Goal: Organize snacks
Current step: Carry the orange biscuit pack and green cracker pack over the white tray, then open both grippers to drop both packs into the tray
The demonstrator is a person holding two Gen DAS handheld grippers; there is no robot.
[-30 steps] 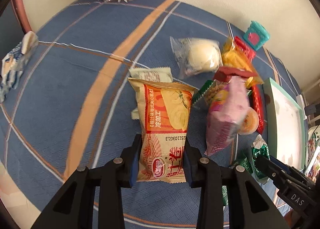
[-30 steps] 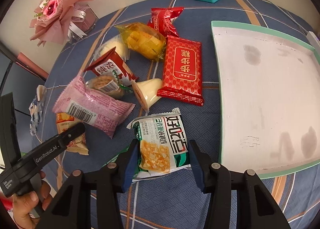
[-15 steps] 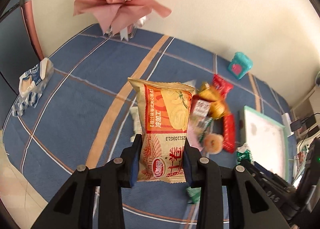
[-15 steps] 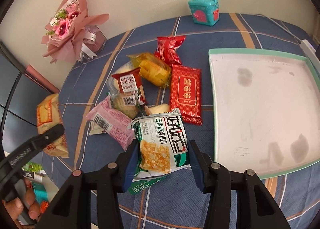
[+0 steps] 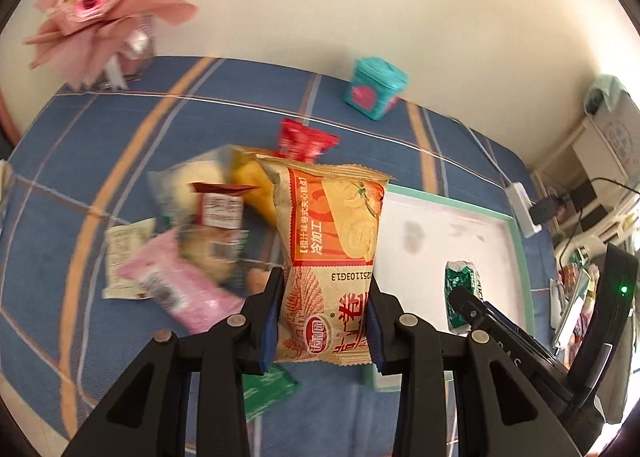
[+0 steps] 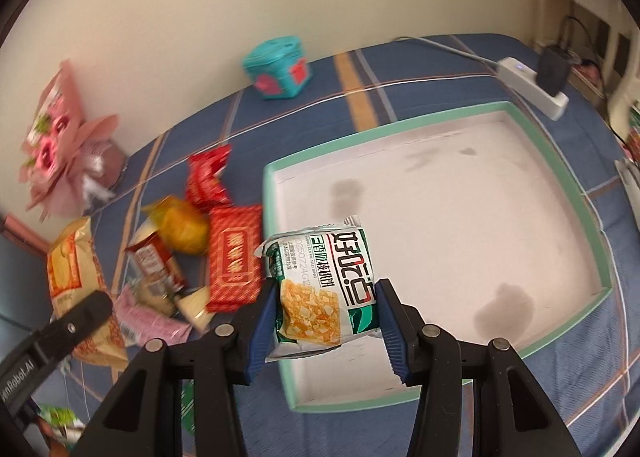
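My left gripper (image 5: 322,319) is shut on an orange and tan snack packet (image 5: 330,253), held in the air over the near left corner of the white tray with a green rim (image 5: 516,233). My right gripper (image 6: 326,323) is shut on a white and green snack packet (image 6: 322,285), which hangs above the tray's left part (image 6: 440,193). That same green packet (image 5: 462,293) shows at the right of the left wrist view, over the tray. The orange packet (image 6: 70,269) also appears at the left of the right wrist view. The tray holds nothing.
A pile of snacks lies left of the tray: a pink packet (image 5: 180,289), a red flat pack (image 6: 234,261), a small red bag (image 5: 304,141), a yellow bag (image 6: 182,225). A teal box (image 6: 278,69) and pink bouquet (image 5: 100,5) stand by the wall. A power strip (image 6: 532,87) lies beyond the tray.
Both grippers have risen and swung right, toward the tray, each still carrying its packet. The tray now lies under both packets; the snack pile has slid left in view.
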